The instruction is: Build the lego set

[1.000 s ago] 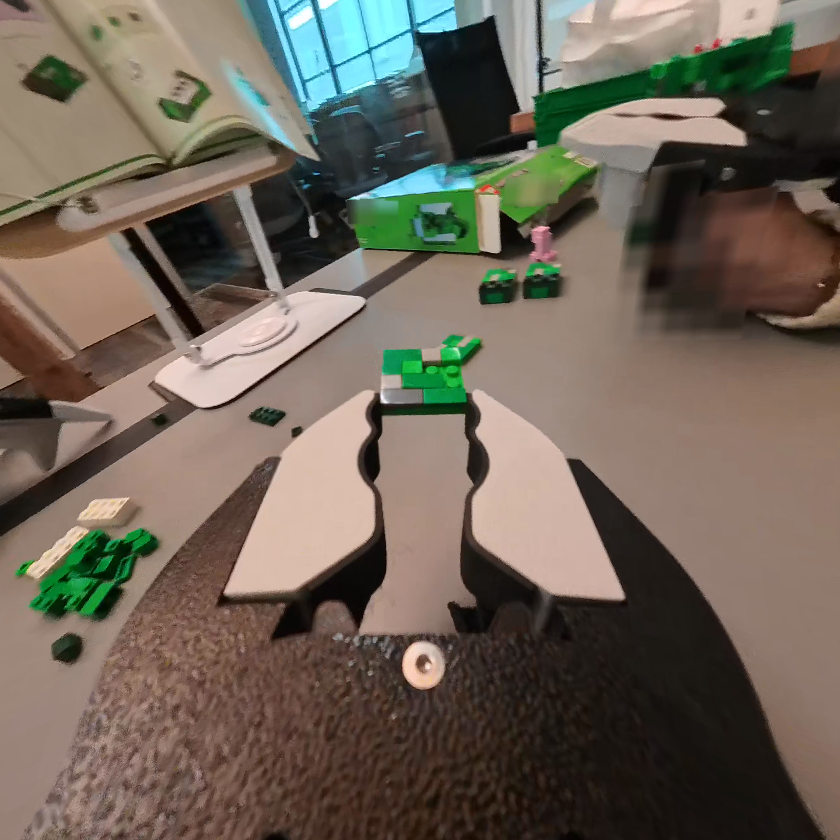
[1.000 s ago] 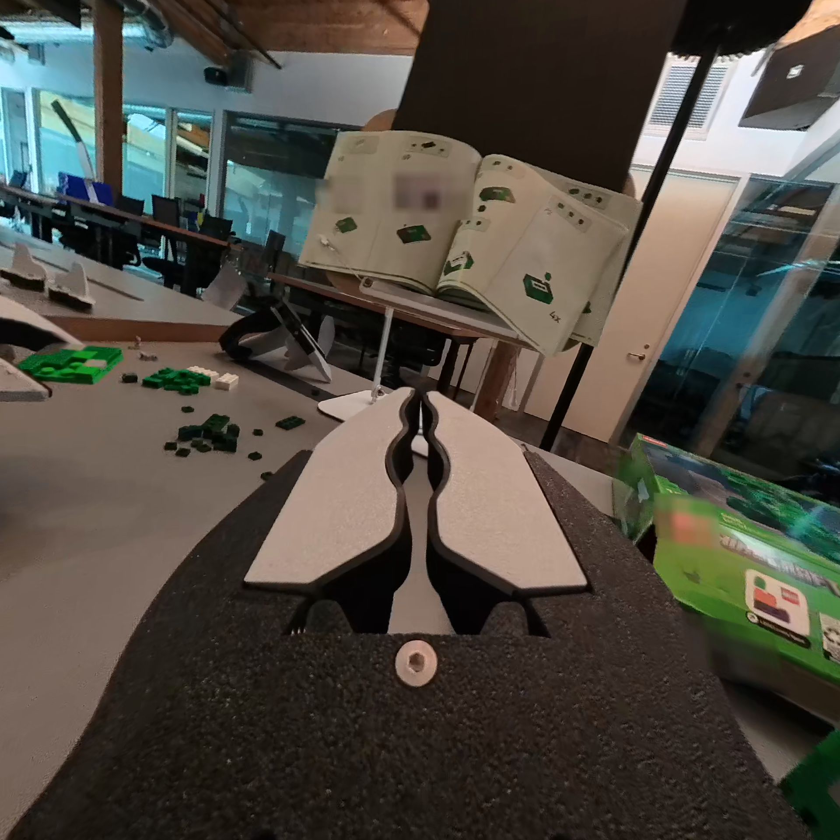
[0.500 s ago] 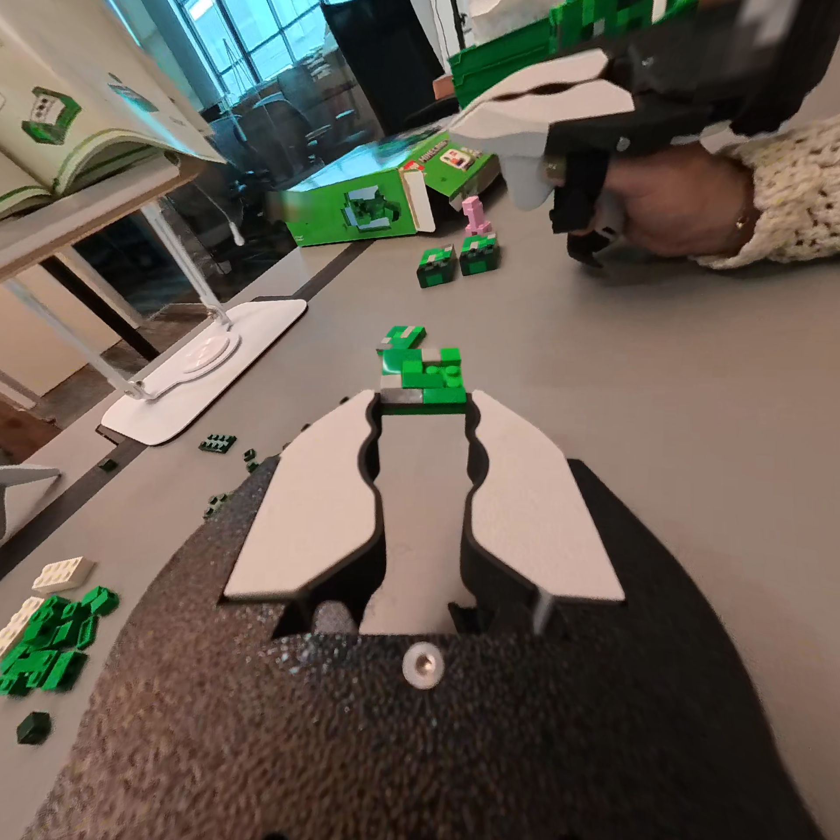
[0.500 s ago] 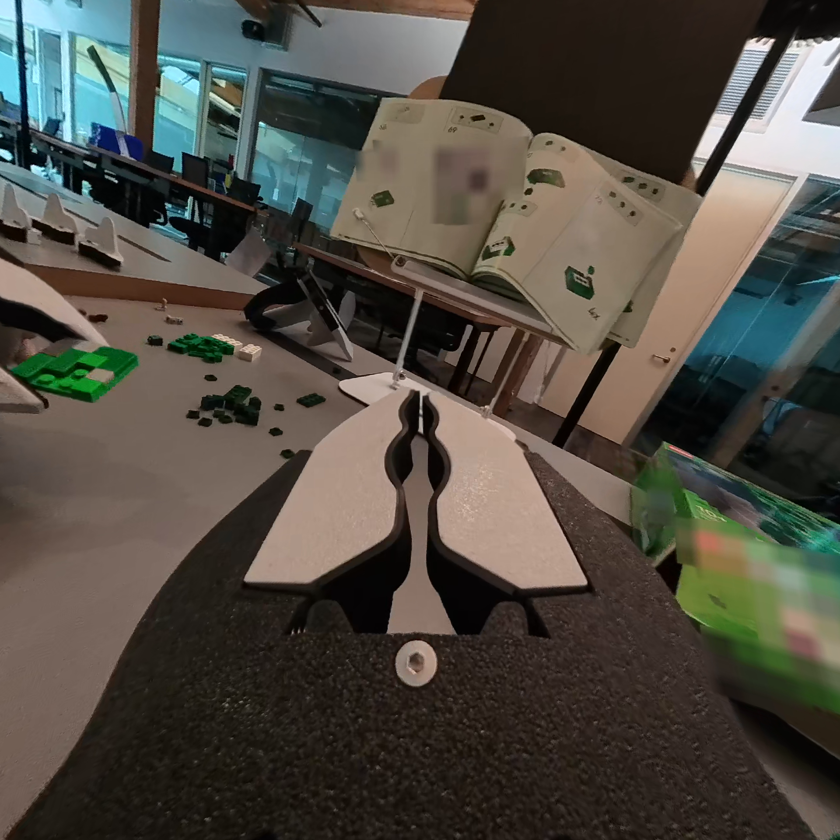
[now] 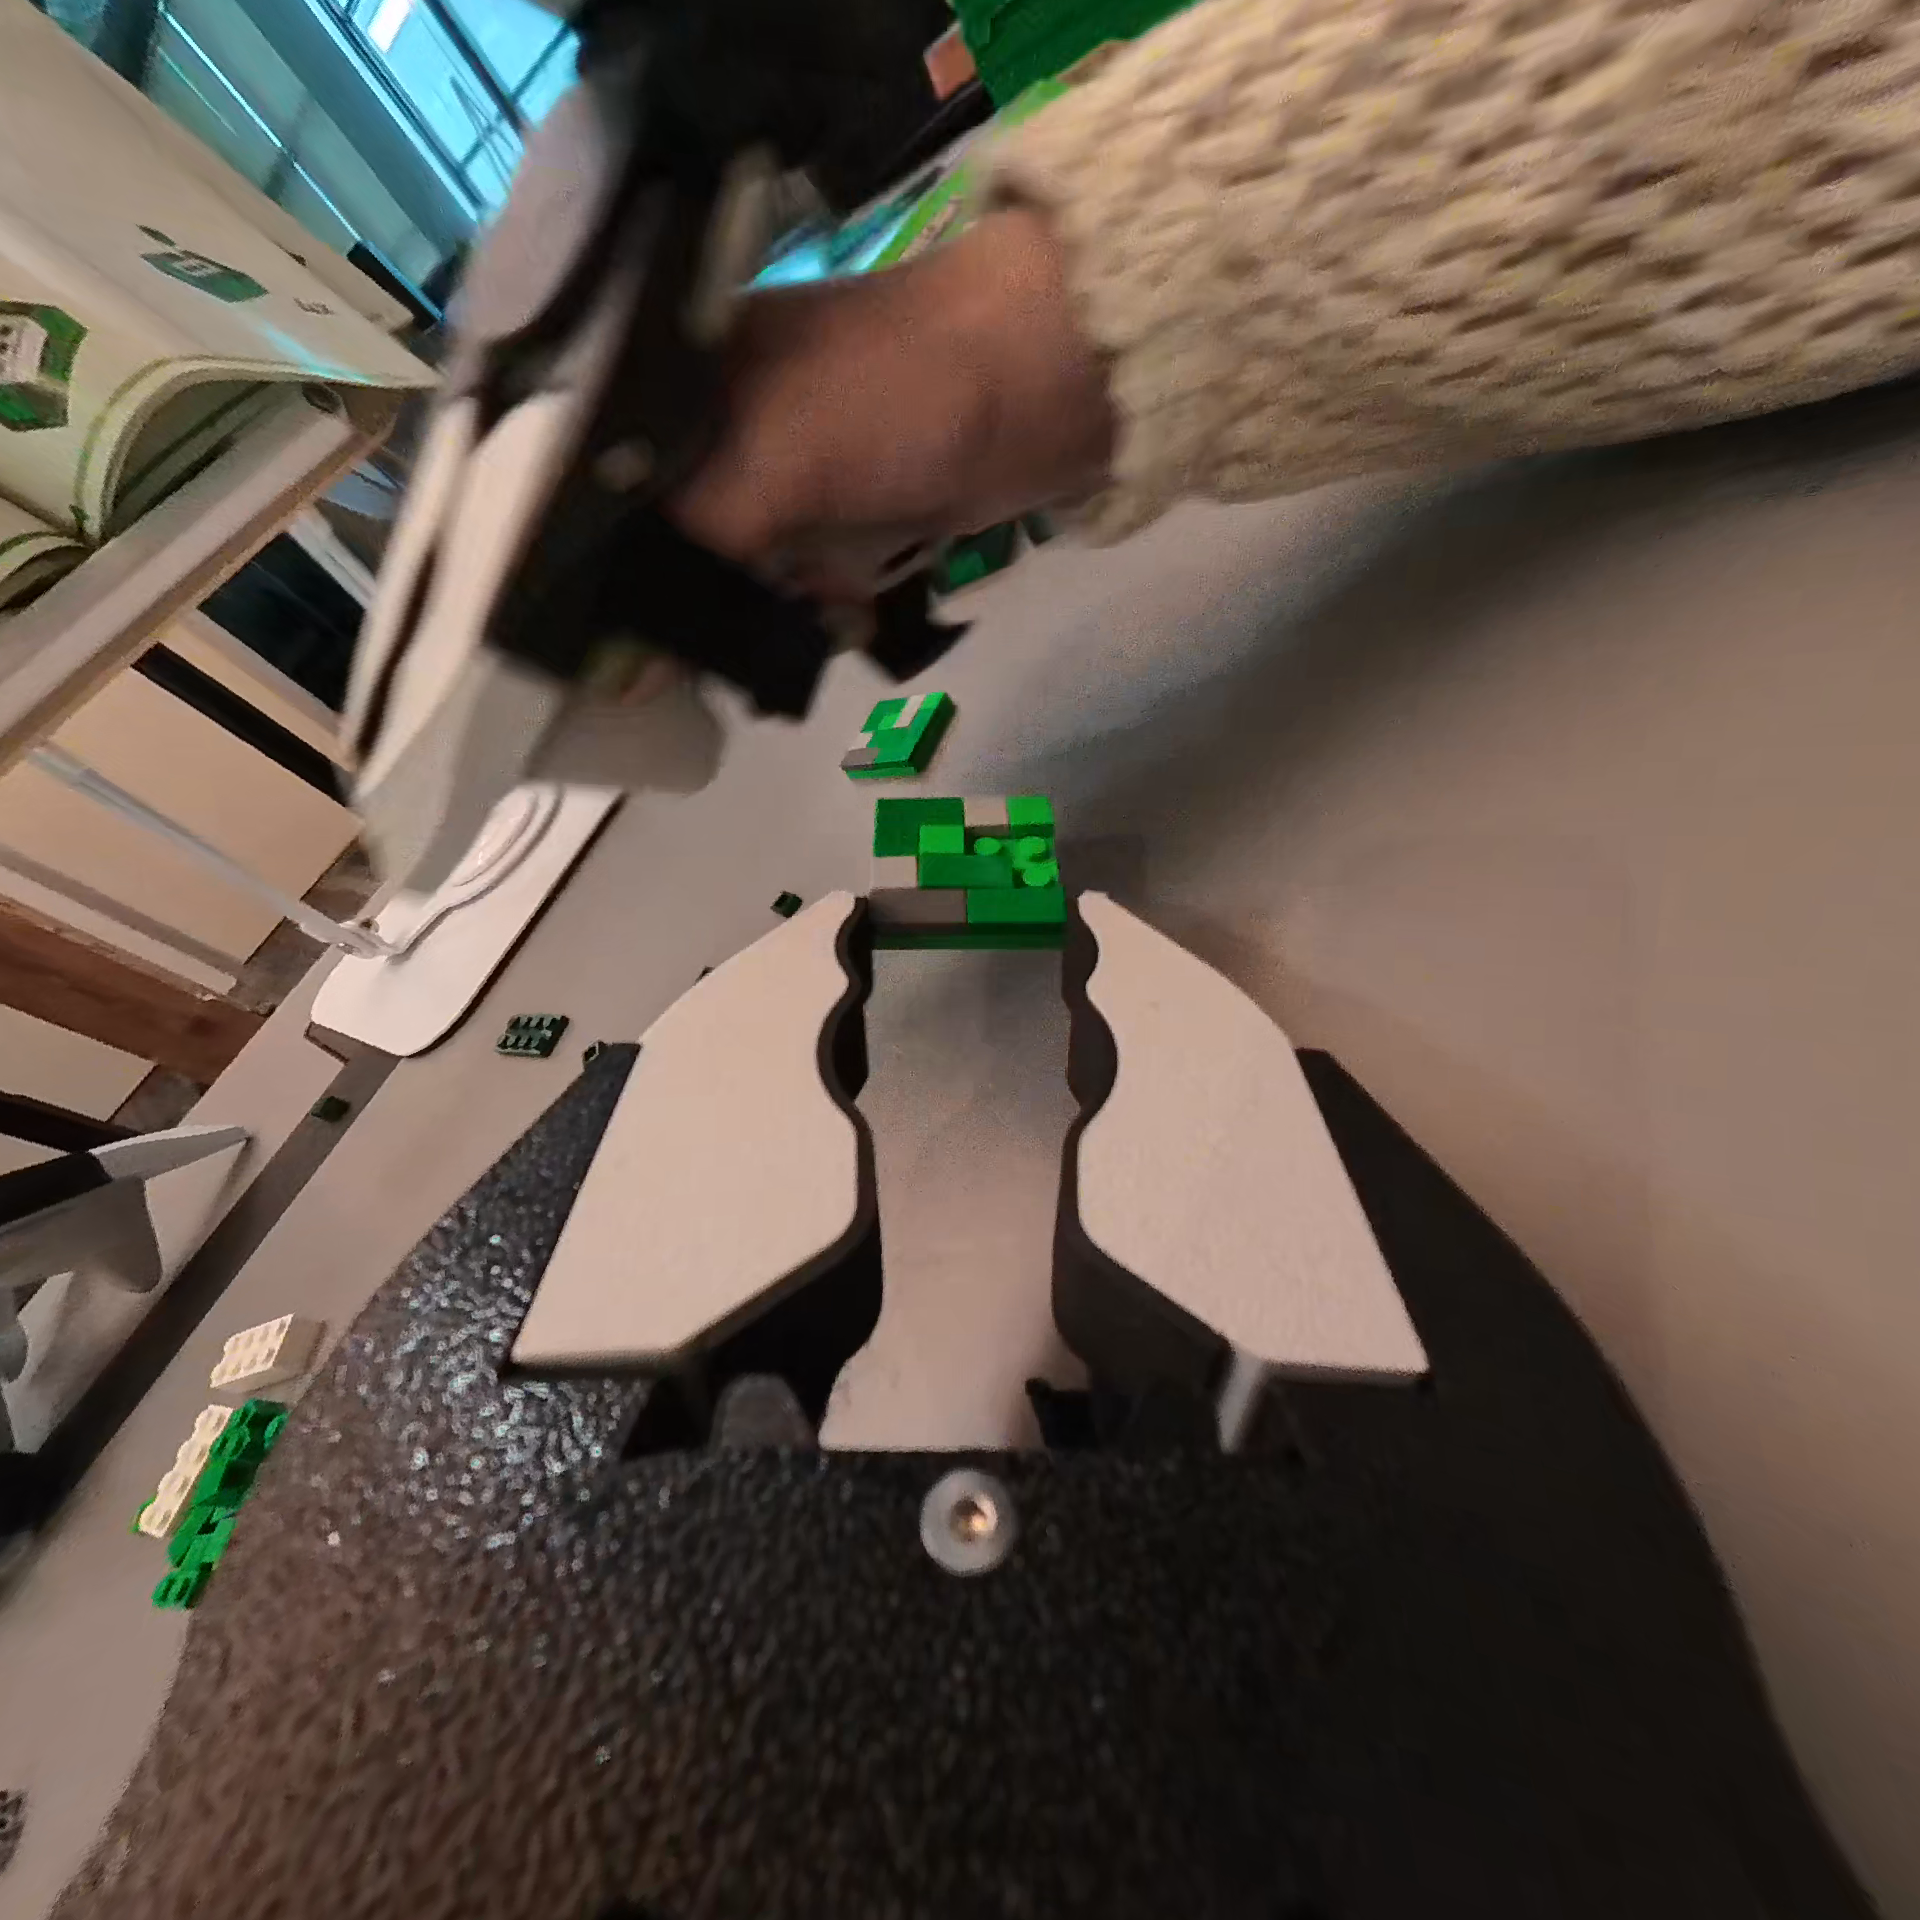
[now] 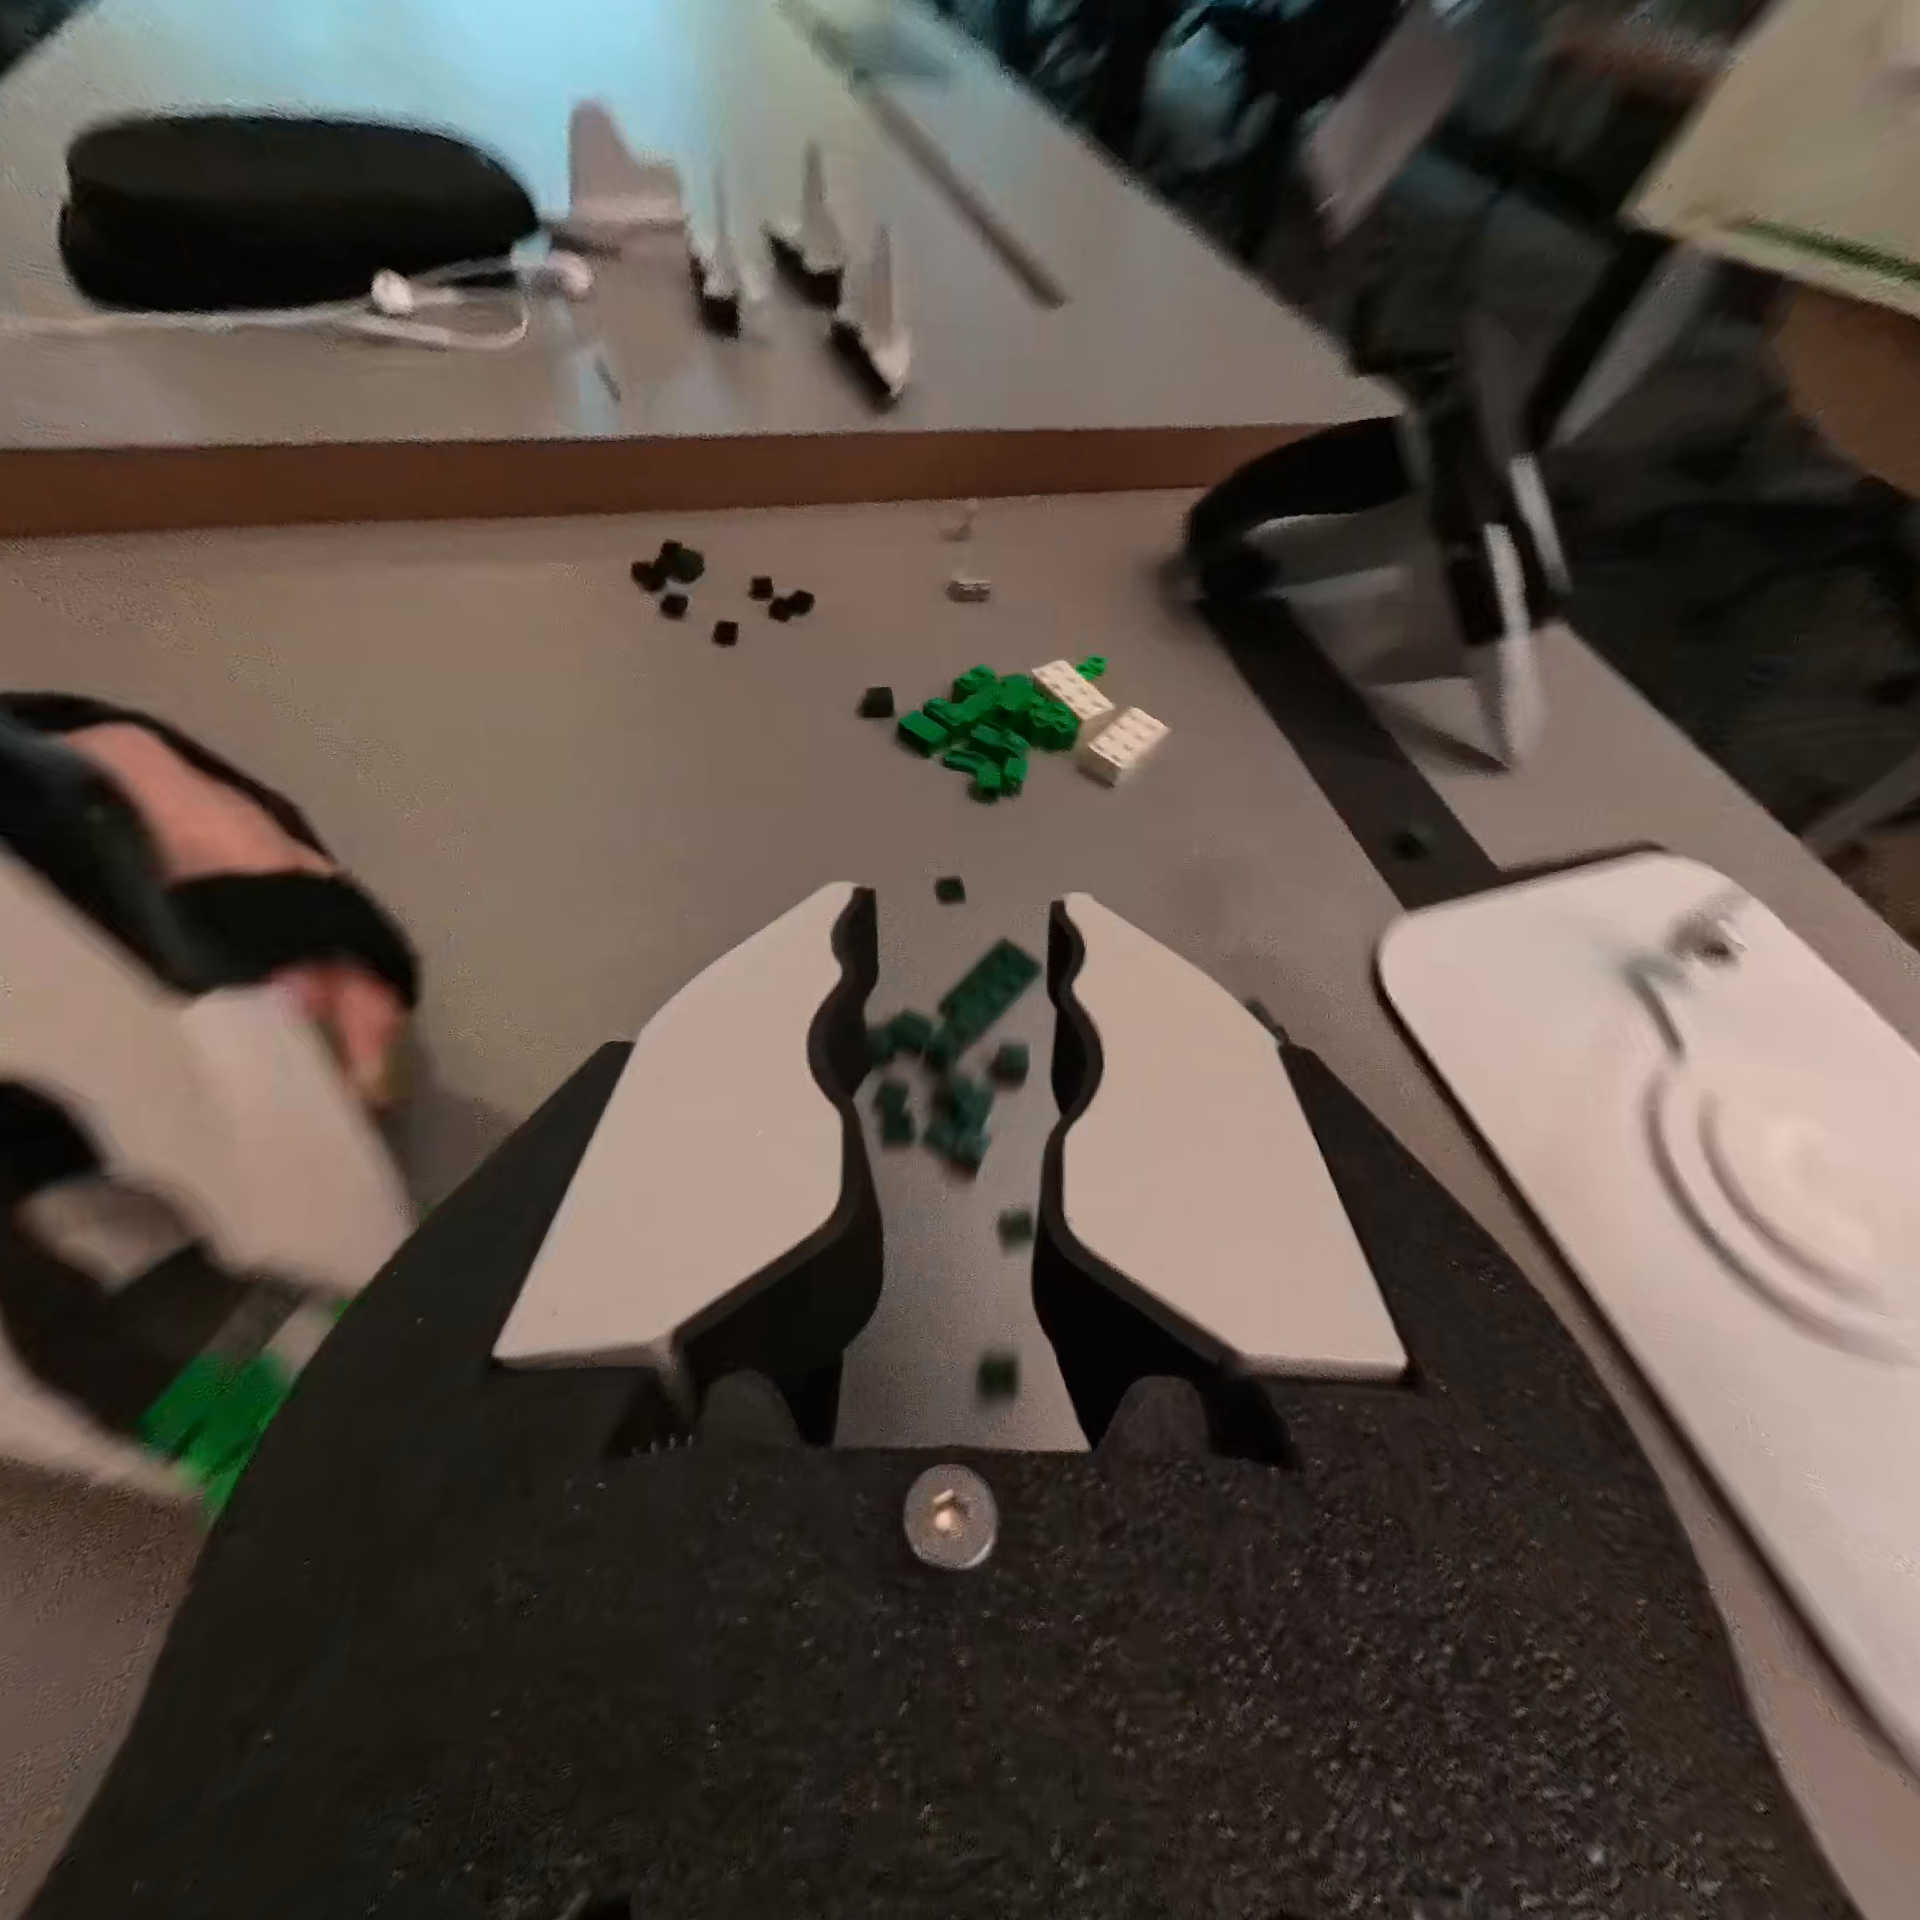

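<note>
Gripping the green and grey lego plate assembly [image 5: 971, 873] by its near edge, the left claw [image 5: 966, 920] holds it over the grey surface [image 5: 1455, 883]. The right claw [image 6: 956, 904] hangs with fingers apart, empty, above loose dark green pieces [image 6: 951, 1070]; brighter green and white bricks [image 6: 1023, 722] lie beyond.

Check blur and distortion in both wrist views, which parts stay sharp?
Left wrist view: the hand and knit sleeve are smeared, while the left gripper and the green plate assembly it grips stay sharp. Right wrist view: the whole table is soft, the dark green pieces are streaked, and the right gripper is crisp. Wide-angle bending shows in both.
</note>
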Motion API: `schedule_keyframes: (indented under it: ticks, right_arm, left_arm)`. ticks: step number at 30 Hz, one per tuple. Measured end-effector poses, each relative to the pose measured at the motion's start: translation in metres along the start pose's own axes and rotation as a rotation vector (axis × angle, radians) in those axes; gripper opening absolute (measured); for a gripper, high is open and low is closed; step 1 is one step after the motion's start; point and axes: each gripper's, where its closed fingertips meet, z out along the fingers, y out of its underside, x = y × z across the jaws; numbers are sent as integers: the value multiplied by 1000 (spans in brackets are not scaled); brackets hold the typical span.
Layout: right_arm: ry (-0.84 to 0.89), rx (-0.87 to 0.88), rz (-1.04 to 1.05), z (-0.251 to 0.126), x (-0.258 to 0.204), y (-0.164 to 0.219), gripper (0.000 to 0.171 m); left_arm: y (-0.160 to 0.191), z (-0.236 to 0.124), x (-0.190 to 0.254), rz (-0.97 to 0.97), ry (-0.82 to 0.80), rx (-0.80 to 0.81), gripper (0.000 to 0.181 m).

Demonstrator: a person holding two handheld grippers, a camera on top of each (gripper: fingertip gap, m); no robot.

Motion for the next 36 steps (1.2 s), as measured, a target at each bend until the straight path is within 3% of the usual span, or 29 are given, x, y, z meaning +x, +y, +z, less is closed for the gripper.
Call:
schedule_keyframes:
  ticks: [3,8,13,17,22,28,36]
  right_arm:
    - [-141,-155,-81,59,14,-12,39]
    - [-342,-328,-182,132,24,-18,39]
    - [-466,-514,-314,170,19,-2,47]
    - [-495,-591,-365,187,17,1,37]
    - [-503,-703,-404,192,23,11,45]
    - [-534,-769,-419,178,23,19,40]
    - [-646,-895,-491,136,18,35,36]
  left_arm:
    - [0,0,1,6,0,-1,35]
    - [-1,0,-1,-10,-3,8,35]
    - [-2,-2,-5,-39,-10,24,35]
    - [-3,-2,-7,-52,-13,32,35]
    - [-3,-3,-7,-59,-12,36,35]
    - [-3,-3,-8,-64,-10,37,35]
    - [-3,-3,-7,-60,-6,33,35]
